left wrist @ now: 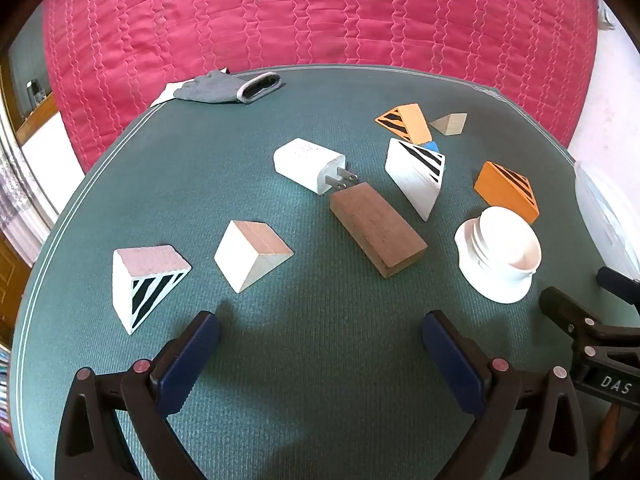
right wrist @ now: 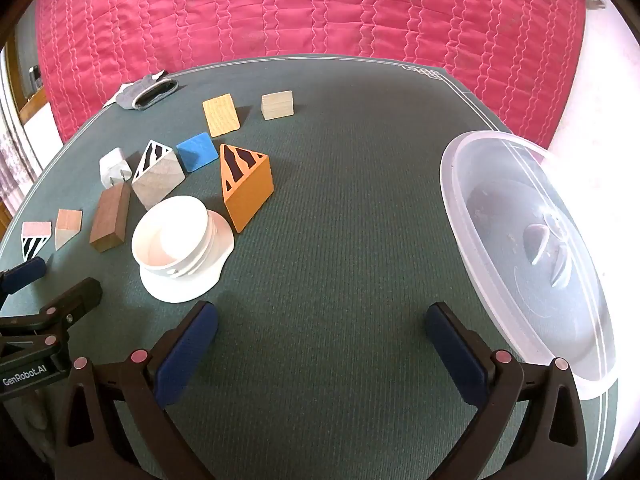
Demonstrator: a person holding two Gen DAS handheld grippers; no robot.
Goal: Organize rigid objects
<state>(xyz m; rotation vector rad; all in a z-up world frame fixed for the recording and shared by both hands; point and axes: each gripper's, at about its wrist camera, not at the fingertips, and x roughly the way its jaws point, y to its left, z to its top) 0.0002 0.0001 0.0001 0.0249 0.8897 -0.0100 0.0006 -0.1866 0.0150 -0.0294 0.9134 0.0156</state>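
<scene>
Several rigid objects lie on a green table mat [left wrist: 320, 360]. In the left wrist view there are a white striped wedge [left wrist: 146, 286], a plain wooden wedge [left wrist: 252, 254], a brown block [left wrist: 378, 228], a white charger plug [left wrist: 310, 166], a white striped prism [left wrist: 418, 174], two orange striped wedges [left wrist: 506, 190] [left wrist: 406, 122] and a white ribbed cap [left wrist: 500, 254]. My left gripper [left wrist: 320, 336] is open and empty, just short of the wedges. My right gripper [right wrist: 322, 332] is open and empty over bare mat; the cap [right wrist: 184, 248] is at its left, a clear plastic lid [right wrist: 532, 248] at its right.
A grey glove [left wrist: 232, 86] lies at the mat's far left edge. A red quilted cover [left wrist: 320, 12] hangs behind the table. A blue block [right wrist: 196, 152] and two plain wooden blocks [right wrist: 221, 114] [right wrist: 277, 105] lie further back in the right wrist view.
</scene>
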